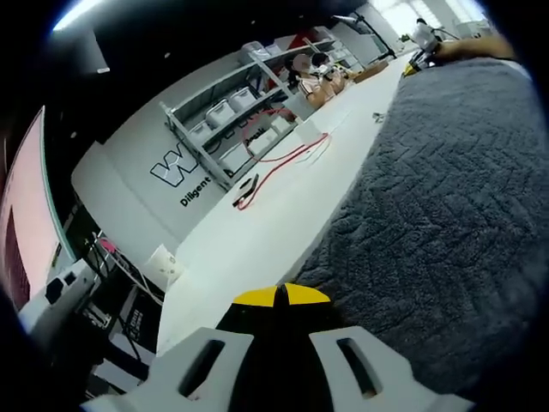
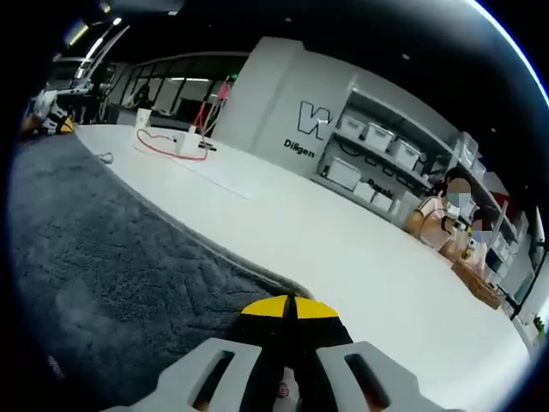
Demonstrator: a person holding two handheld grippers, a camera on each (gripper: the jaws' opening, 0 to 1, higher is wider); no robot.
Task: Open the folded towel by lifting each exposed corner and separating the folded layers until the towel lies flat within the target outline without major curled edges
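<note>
A dark grey herringbone towel (image 1: pixel 446 197) lies spread on the white table (image 1: pixel 257 232). It covers the right side of the left gripper view and the left side of the right gripper view (image 2: pixel 94 249). My left gripper (image 1: pixel 281 294) has its yellow-tipped jaws shut together right at the towel's near edge, pinching it. My right gripper (image 2: pixel 290 305) is shut the same way on the towel's edge where it meets the table. Each gripper appears small at the towel's far end in the other's view: the right gripper (image 1: pixel 415 62) with a hand, and the left gripper (image 2: pixel 51 120).
A red cable (image 1: pixel 287 154) with small white boxes (image 2: pixel 189 142) lies on the table beyond the towel. Grey shelves with white bins (image 1: pixel 232 116) stand against the wall. People sit at the table's far part (image 2: pixel 446 219). Bare table stretches alongside the towel.
</note>
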